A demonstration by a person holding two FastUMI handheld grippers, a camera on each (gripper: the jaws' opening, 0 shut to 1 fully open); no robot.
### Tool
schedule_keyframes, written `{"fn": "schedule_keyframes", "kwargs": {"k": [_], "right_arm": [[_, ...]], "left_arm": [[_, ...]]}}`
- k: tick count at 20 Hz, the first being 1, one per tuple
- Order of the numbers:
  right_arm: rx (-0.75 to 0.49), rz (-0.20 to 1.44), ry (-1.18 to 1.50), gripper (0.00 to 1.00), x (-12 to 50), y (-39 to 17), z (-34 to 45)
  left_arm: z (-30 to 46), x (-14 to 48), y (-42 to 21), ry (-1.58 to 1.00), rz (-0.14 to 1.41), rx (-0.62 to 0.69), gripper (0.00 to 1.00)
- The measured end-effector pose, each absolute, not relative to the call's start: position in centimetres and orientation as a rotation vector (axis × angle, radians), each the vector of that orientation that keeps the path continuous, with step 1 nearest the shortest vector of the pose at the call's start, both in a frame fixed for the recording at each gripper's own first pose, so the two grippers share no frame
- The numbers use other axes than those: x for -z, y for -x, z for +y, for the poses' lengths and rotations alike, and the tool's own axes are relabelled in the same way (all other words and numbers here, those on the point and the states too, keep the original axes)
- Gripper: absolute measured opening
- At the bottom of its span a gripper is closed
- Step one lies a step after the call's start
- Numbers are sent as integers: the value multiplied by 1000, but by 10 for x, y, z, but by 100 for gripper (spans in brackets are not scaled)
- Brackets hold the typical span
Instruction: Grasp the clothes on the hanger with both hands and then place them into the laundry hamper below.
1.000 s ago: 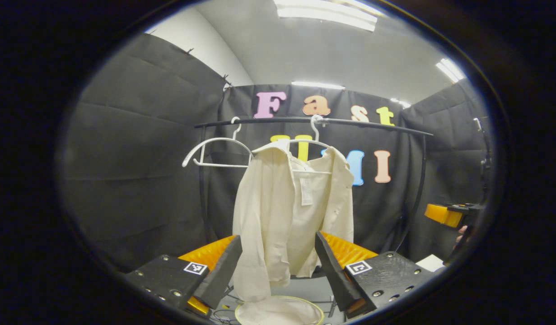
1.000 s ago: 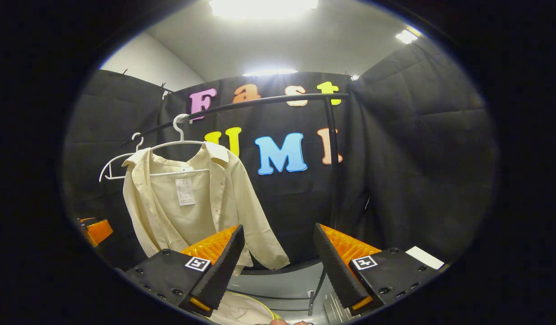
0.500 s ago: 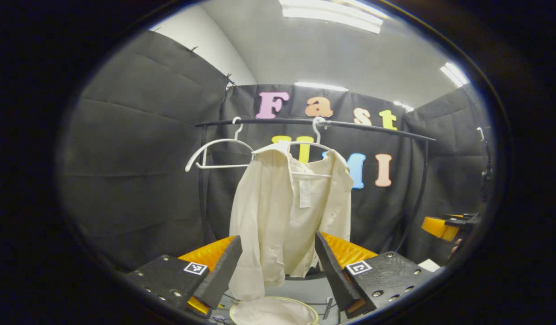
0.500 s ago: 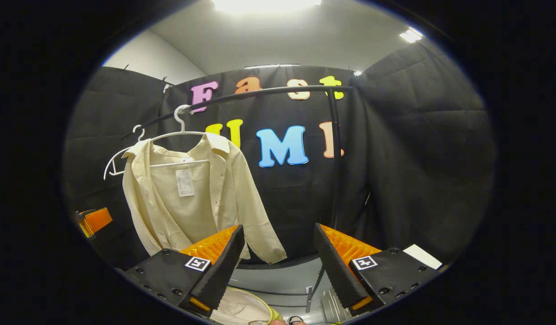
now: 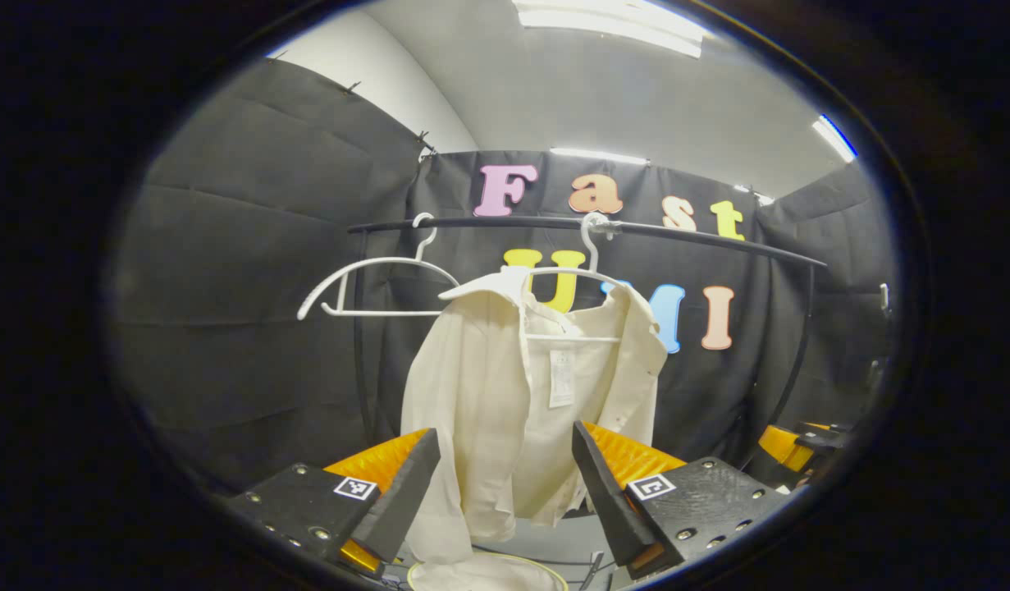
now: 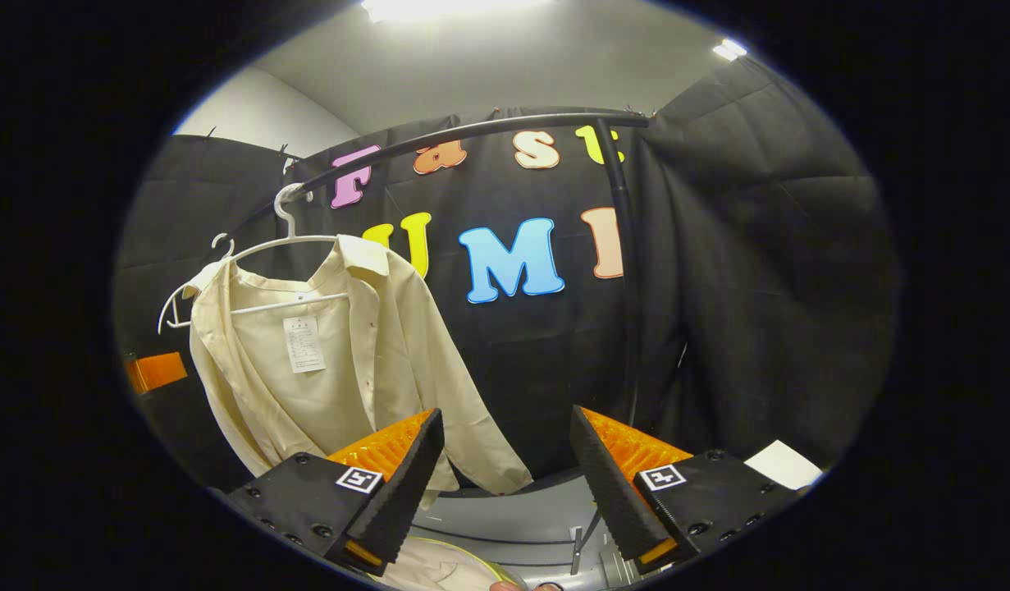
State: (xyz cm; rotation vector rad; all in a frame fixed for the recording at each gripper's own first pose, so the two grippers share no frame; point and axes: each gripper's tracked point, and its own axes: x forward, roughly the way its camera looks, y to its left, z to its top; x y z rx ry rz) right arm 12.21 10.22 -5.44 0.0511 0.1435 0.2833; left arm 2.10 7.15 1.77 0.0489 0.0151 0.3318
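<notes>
Shirt: cream shirt (image 5: 521, 410) hangs open-fronted on a white hanger (image 5: 582, 271) hooked over the black rail (image 5: 701, 238), so it drapes straight down; its hem ends above the hamper.
Hamper: laundry hamper (image 5: 488, 572), yellow-rimmed, directly beneath the shirt, placed so a freed garment can drop in.
Left tool (image 5: 505, 484): fingers spread wide, nothing between them, lined up on the shirt's lower half, apart from the cloth.
Right tool (image 6: 505, 484): fingers wide, empty, aimed past the shirt's sleeve edge, shirt off to its left.
Spare hanger: empty hanger (image 5: 373, 283) just beside the loaded one, a likely snag.
Room: open space in front of the shirt; rail post (image 6: 623, 271) bounds the far side.
</notes>
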Motion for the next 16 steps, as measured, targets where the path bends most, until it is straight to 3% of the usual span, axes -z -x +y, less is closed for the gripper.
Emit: {"fn": "schedule_keyframes", "kwargs": {"k": [16], "right_arm": [[-518, 201, -63, 98, 84, -234, 148]], "left_arm": [[113, -33, -125, -103, 20, -637, 93]]}}
